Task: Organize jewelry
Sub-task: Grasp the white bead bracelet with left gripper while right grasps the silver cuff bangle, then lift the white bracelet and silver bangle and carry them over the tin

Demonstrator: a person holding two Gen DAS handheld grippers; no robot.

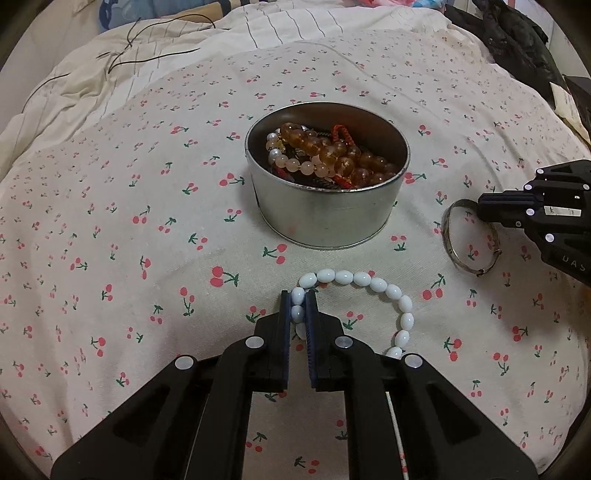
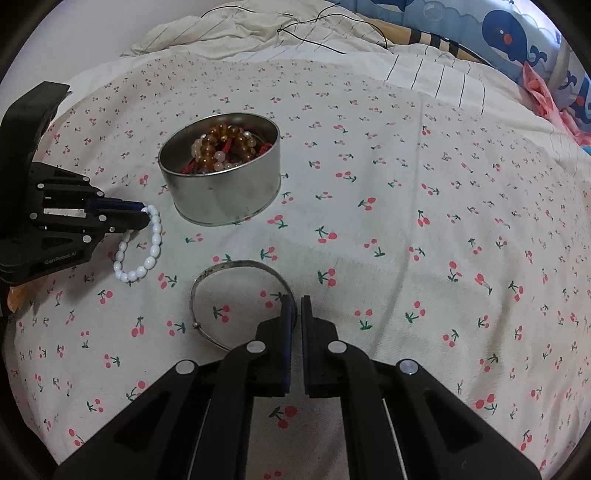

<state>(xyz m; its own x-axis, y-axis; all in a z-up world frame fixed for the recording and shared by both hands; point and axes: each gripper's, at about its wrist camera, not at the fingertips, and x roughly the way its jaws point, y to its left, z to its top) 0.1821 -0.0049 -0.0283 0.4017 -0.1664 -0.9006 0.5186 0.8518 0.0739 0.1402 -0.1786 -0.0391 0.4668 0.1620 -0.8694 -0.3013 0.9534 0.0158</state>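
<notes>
A round metal tin (image 1: 325,218) (image 2: 221,192) sits on the cherry-print cloth and holds amber, pink and red bead bracelets (image 1: 332,155). My left gripper (image 1: 298,301) (image 2: 146,214) is shut on a white bead bracelet (image 1: 369,284) (image 2: 147,258) that lies on the cloth in front of the tin. My right gripper (image 2: 295,306) (image 1: 480,210) is shut on the rim of a thin silver bangle (image 2: 229,273) (image 1: 458,254) lying on the cloth to the right of the white bracelet.
The cherry-print cloth (image 2: 406,240) covers a bed. A rumpled striped sheet with a thin black cord (image 1: 147,55) lies behind. Dark clothing (image 1: 509,33) sits at the far right. A blue whale-print pillow (image 2: 517,40) lies at the back.
</notes>
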